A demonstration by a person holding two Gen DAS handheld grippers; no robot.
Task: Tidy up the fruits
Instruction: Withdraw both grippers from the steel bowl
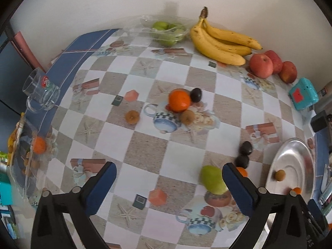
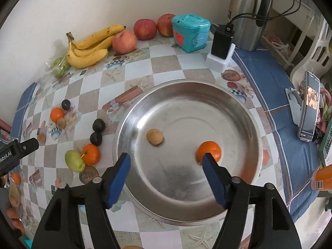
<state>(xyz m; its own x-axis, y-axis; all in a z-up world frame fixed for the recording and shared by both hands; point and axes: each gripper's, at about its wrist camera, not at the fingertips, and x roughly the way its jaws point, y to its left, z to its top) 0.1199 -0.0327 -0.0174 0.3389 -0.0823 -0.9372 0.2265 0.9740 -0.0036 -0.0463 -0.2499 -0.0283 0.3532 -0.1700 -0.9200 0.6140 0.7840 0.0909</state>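
Fruits lie scattered over the checked tablecloth [image 1: 145, 145] and partly in the steel bowl [image 2: 186, 95]; much of it is only half seen. In the left wrist view the bowl is cut off at 4 o'clock, showing just a small tan fruit [image 1: 279, 175] and a sliver of orange behind the gripper's frame; a tangerine [image 1: 242, 171] at 4 o'clock hides behind the right-hand finger [image 1: 238, 188]; the green pear [image 1: 212, 180] is blurred and touches that finger's edge. Green fruits in a clear tray [image 1: 166, 31] at 12 o'clock are hazy through the plastic.

The left gripper [image 1: 169, 186] stands wide and released – nothing between its fingers but tablecloth. The right gripper [image 2: 166, 178] is likewise spread and empty over the bowl; its right-hand finger [image 2: 213, 178] overlaps the lower edge of the tangerine in the bowl [image 2: 209, 150] (touching or merely in front, I cannot tell).

Around: bananas [image 2: 89, 45] and red apples [image 2: 143, 31] along the wall at 11 to 12 o'clock; a teal box [image 2: 191, 32], a black charger [image 2: 222, 41] and a steel flask [image 2: 249, 14] at 1 o'clock; a phone on a stand [image 2: 310, 105] at 3 o'clock; two dark plums [image 2: 97, 131] just left of the bowl's rim; an empty glass [image 1: 40, 93] at 9 o'clock in the left view.
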